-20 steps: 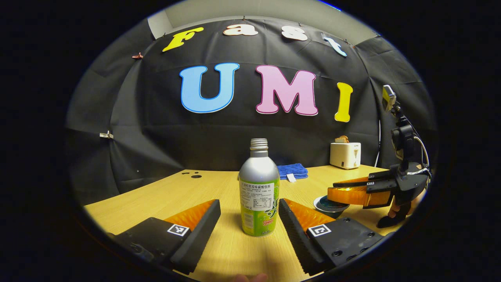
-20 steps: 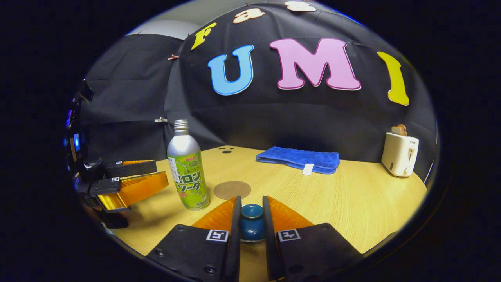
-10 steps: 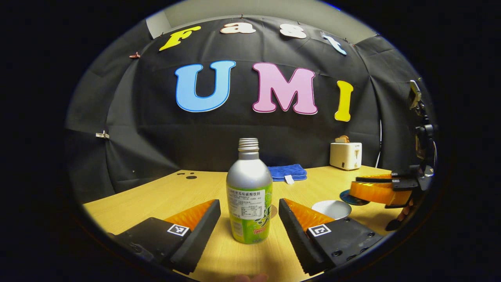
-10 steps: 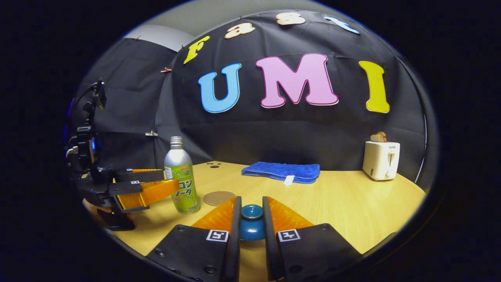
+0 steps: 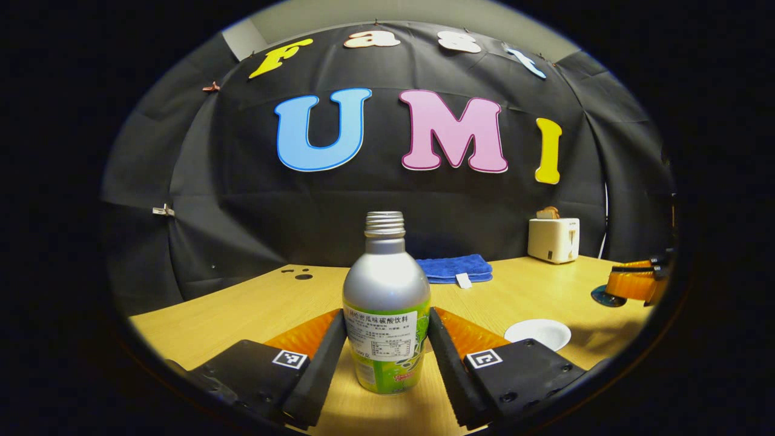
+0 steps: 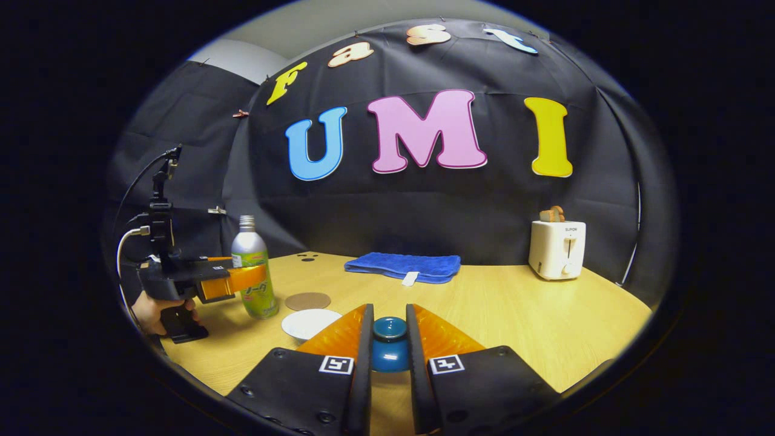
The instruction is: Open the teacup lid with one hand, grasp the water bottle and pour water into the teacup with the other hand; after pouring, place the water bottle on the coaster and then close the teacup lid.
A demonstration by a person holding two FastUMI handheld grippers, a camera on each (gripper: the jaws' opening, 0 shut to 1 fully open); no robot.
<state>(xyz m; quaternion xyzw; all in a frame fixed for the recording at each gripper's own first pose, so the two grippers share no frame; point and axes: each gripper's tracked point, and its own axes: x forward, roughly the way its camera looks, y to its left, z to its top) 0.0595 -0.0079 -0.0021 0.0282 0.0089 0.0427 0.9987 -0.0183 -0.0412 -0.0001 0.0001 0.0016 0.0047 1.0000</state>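
**Two grippers, each closed on something**

One pale wooden table (image 6: 533, 315) fills the booth floor, backed by black cloth walls with a strip of grey wall above. I count one water bottle (image 5: 386, 303), one teacup (image 6: 310, 323), one lid (image 6: 389, 346), one round brown coaster (image 6: 307, 300), one folded blue towel (image 6: 402, 266) at the far edge and one white toaster (image 6: 557, 249) far right.

In the left gripper view, the left gripper (image 5: 386, 351) has its fingers drawn in against both sides of the upright bottle, which stands on the table; the bottle has no cap. The right gripper view shows the same gripper (image 6: 257, 280) at far left, a hand (image 6: 150, 310) under it.

Pinched tight between the right gripper (image 6: 387, 348) fingers is the blue lid's knob, held above the table, away from the white open teacup. The cup sits just near of the coaster. The lid's lower part is hidden, and from the left gripper view the right gripper (image 5: 629, 284) is cut off at the edge, seemingly with the lid beneath.
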